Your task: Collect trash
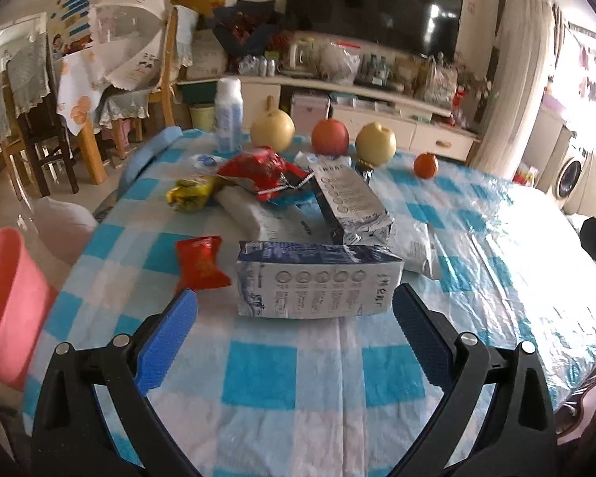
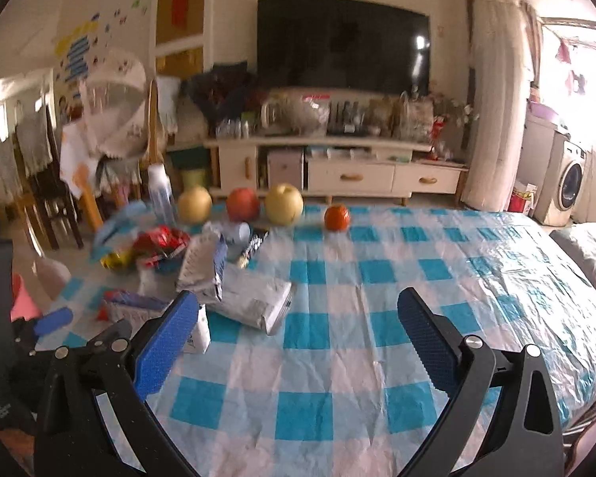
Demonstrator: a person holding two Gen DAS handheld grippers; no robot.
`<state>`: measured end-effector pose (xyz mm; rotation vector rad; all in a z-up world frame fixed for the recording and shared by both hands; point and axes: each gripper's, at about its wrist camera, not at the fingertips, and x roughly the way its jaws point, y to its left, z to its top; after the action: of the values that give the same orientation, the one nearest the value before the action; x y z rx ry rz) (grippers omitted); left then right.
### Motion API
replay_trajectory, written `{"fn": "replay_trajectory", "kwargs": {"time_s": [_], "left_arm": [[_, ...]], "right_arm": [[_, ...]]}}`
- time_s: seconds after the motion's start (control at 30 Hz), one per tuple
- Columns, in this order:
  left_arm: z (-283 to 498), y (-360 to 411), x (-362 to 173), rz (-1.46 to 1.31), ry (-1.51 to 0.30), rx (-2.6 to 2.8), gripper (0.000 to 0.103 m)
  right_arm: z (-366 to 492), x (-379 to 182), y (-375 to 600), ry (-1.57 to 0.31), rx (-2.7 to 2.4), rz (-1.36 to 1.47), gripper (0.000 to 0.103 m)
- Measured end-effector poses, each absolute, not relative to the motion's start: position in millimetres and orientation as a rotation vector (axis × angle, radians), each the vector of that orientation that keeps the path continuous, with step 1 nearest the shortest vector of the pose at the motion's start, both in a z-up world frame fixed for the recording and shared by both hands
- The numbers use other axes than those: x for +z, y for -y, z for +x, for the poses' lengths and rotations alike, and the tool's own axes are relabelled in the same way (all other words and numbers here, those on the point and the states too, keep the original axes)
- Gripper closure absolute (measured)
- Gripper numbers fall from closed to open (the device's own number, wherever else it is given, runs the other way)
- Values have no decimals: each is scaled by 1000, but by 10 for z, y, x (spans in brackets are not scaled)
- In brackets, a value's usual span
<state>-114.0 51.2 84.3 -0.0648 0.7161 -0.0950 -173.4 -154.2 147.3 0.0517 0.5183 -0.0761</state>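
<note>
From your left wrist camera, your left gripper (image 1: 294,298) stands spread wide and empty, its blue pads flanking the near end of the flattened milk carton (image 1: 316,280) without touching it. Take that carton as your landmark. Just to its left lies a red snack wrapper (image 1: 200,264); behind it a second milk carton (image 1: 347,202) leans on a grey plastic mailer (image 1: 258,214), with a red crisp bag (image 1: 260,171) and a yellow wrapper (image 1: 190,194) further back on the left. Well behind all of it stand a white bottle (image 1: 228,115), two pears (image 1: 272,129), an apple (image 1: 329,135) and a small orange (image 1: 425,165). The pink bin (image 1: 8,302) sits off the table edge, far left of the carton.

The risks, as I judge them: the carton is nearly as wide as your opening, so a pad may land on top and shove it into the pile instead of straddling it. The left pad could also catch the red wrapper and drag it along or off the checked tablecloth (image 1: 298,377). A crushed carton may buckle and slip on the way to the bin.

From your right wrist camera, your right gripper (image 2: 298,310) is equally wide and empty, hovering over bare cloth to the right of the carton (image 2: 133,302), which shows only as a blurred sliver. Its left pad sits close to the mailer (image 2: 258,304); drift left and you could nudge the heap or collide with your other gripper (image 2: 51,320).
</note>
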Motion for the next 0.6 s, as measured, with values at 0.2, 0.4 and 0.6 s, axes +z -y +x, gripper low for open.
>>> {"fn": "replay_trajectory", "kwargs": {"time_s": [0.2, 0.4, 0.6], "left_arm": [[-1414, -638, 1018, -102, -684, -92, 4], [-1609, -634, 1140, -92, -659, -89, 4], [-1786, -627, 1256, -64, -618, -80, 4]], "right_arm": [[-2060, 1577, 1513, -456, -97, 51, 4], [-2270, 1650, 1436, -407, -95, 41, 4], [-2383, 1668, 1363, -373, -93, 22, 4]]}}
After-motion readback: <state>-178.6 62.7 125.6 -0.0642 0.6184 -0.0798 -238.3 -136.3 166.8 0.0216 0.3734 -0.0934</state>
